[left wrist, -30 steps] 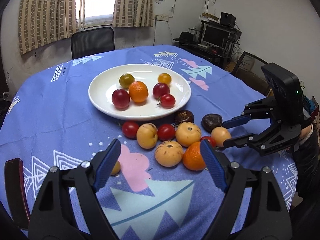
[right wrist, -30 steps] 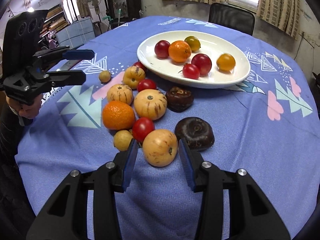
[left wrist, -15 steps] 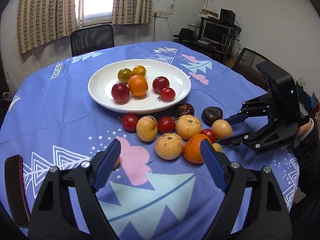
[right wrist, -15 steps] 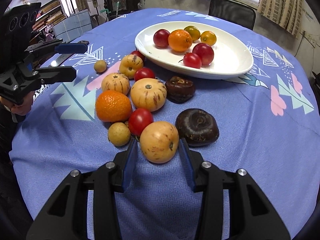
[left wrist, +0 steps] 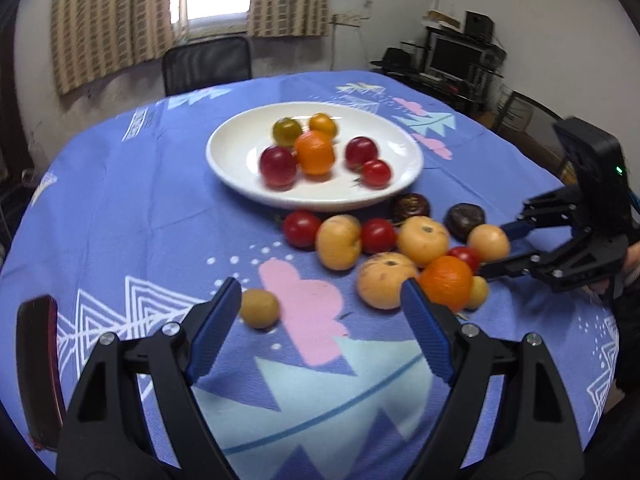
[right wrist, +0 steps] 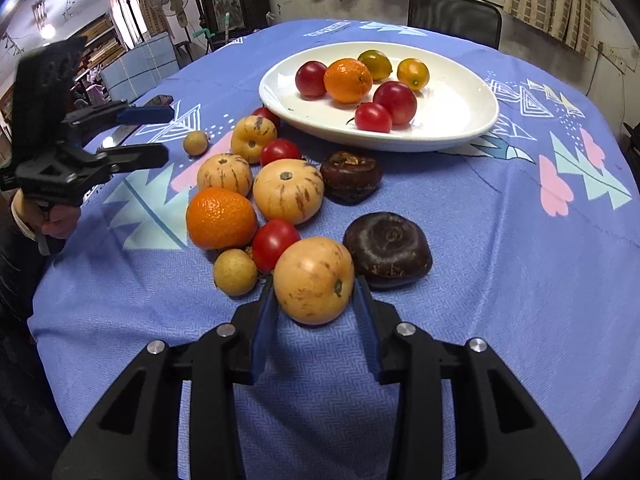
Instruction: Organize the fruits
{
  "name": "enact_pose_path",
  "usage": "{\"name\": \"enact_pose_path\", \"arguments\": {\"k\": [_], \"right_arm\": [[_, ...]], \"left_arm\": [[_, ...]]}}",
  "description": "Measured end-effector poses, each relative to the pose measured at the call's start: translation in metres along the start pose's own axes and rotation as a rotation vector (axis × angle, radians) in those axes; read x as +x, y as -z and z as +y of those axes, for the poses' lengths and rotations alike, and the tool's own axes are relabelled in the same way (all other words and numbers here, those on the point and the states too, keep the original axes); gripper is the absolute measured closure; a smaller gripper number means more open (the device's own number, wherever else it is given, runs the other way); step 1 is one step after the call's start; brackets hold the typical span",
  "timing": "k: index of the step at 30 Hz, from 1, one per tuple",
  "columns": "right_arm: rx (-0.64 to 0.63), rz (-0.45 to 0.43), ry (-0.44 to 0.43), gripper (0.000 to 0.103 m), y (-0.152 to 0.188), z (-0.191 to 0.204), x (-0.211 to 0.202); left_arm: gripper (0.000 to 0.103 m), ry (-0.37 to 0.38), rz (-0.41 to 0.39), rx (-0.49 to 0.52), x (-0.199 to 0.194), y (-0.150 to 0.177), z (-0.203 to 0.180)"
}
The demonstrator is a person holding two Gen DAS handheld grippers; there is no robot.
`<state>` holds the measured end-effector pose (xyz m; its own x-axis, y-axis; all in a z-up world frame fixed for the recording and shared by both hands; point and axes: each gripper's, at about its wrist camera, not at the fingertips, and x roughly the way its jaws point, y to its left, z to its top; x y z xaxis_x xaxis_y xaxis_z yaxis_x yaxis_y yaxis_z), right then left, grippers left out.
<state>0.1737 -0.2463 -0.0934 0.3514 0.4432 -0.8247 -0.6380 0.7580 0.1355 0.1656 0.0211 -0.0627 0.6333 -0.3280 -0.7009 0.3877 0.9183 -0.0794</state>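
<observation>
Blue cloth with white, pink and pale tree shapes covers the round table (right wrist: 520, 264), and a window with striped curtains is behind it. Your right gripper (right wrist: 314, 300) has its blue pads on both sides of the yellow streaked fruit (right wrist: 314, 280), which lies on the cloth at the near end of the loose group, just beside a red tomato (right wrist: 275, 243) and a dark brown fruit (right wrist: 387, 255). The pads look touching or almost touching the skin; I cannot tell if they already press. Your left gripper (left wrist: 320, 328) is wide open and holds nothing; a small tan fruit (left wrist: 259, 307) lies just beside its left pad.

I judge this yellow fruit as light, round, smooth and rather soft, so it may bruise or slip out. Take it across the widest middle, and close gently. The white plate (right wrist: 472, 120) already carries six fruits.

Some white printed writing is on the cloth beyond the plate, but it is too small and blurred to read. I see no brand.
</observation>
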Motion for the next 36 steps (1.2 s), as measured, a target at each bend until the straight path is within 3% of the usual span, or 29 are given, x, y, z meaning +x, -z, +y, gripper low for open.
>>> {"name": "enact_pose_path", "arguments": {"k": [6, 11, 15, 20, 24, 36], "right_arm": [[-0.003, 0.008, 0.006, 0.065, 0.001, 0.002, 0.001], [-0.004, 0.01, 0.009, 0.065, 0.001, 0.003, 0.002], [-0.005, 0.011, 0.009, 0.065, 0.001, 0.003, 0.002], [-0.006, 0.013, 0.012, 0.065, 0.001, 0.003, 0.003], [-0.007, 0.013, 0.013, 0.065, 0.002, 0.003, 0.003], [0.001, 0.013, 0.007, 0.065, 0.002, 0.002, 0.002]], "left_arm": [[0.021, -0.05, 0.035, -0.029, 0.014, 0.005, 0.014], [0.029, -0.069, 0.039, -0.008, 0.019, 0.007, 0.014], [0.047, -0.071, 0.067, -0.025, 0.028, 0.008, 0.019], [0.05, -0.082, 0.073, -0.06, 0.032, 0.008, 0.028], [0.066, -0.076, 0.09, -0.049, 0.035, 0.009, 0.027], [0.074, -0.092, 0.087, -0.04, 0.035, 0.009, 0.025]]}}
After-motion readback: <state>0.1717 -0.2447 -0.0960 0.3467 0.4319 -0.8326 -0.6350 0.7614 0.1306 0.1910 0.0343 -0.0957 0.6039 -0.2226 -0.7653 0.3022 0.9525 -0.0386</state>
